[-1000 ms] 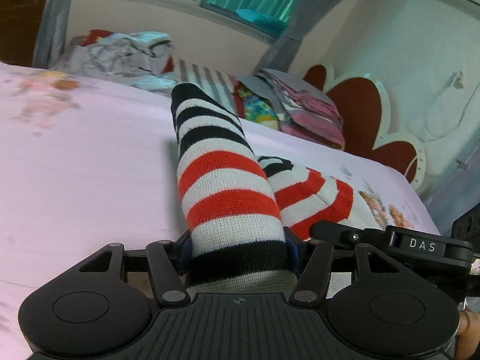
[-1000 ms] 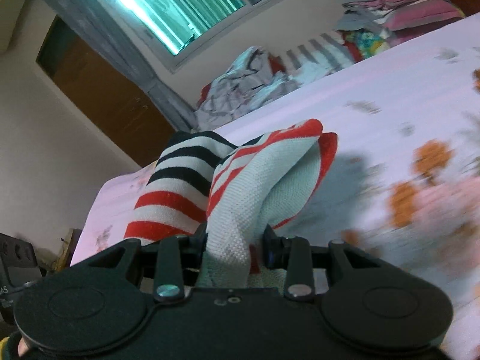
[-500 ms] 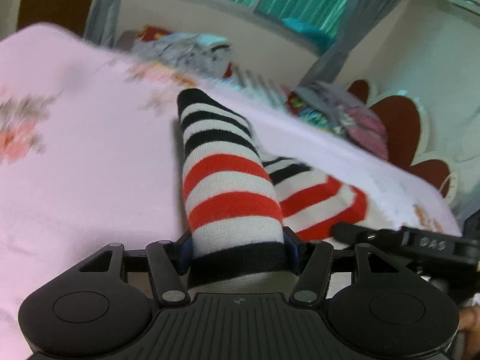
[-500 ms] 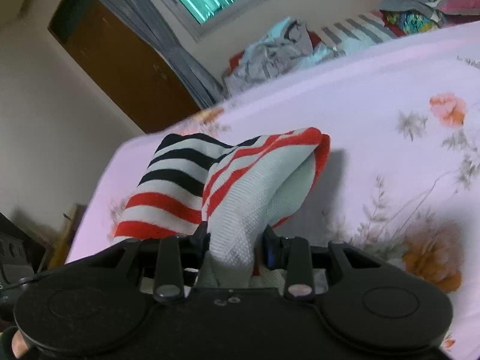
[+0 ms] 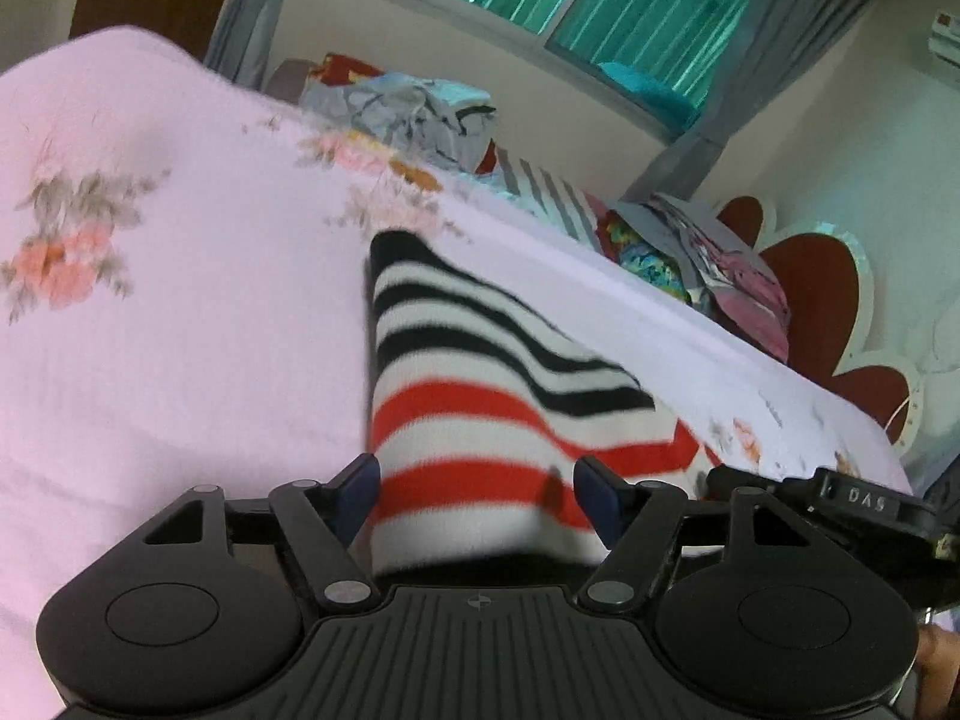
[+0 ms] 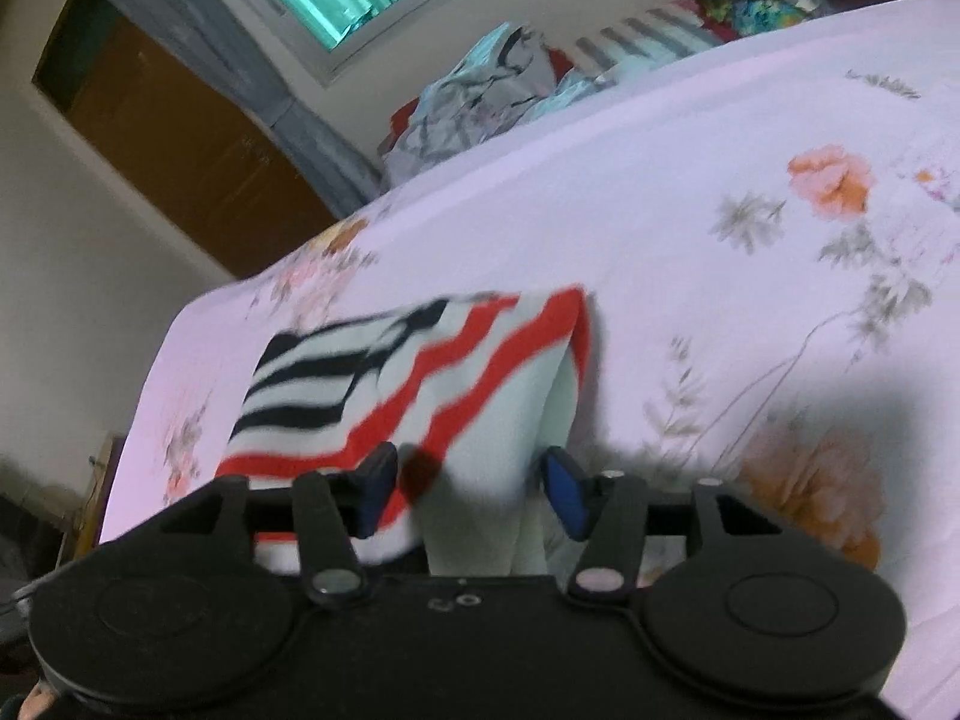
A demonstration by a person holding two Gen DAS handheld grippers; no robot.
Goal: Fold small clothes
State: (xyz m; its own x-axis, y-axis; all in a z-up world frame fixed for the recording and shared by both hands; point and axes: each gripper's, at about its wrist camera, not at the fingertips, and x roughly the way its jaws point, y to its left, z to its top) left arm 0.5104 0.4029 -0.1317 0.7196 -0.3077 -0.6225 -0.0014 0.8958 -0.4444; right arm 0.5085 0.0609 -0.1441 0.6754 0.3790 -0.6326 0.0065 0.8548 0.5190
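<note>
Your left hand-held gripper has just been opening: jaws apart, striped garment between them, pads off the cloth on both sides. Right hand-held gripper likewise just opened; its blue pads stand clear of the cloth's pale-and-red end. The garment lies folded on the pink floral bed, black stripes at the far end, red ones nearer you. Clothes pile sits at the bed's far edge, below the window.
</note>
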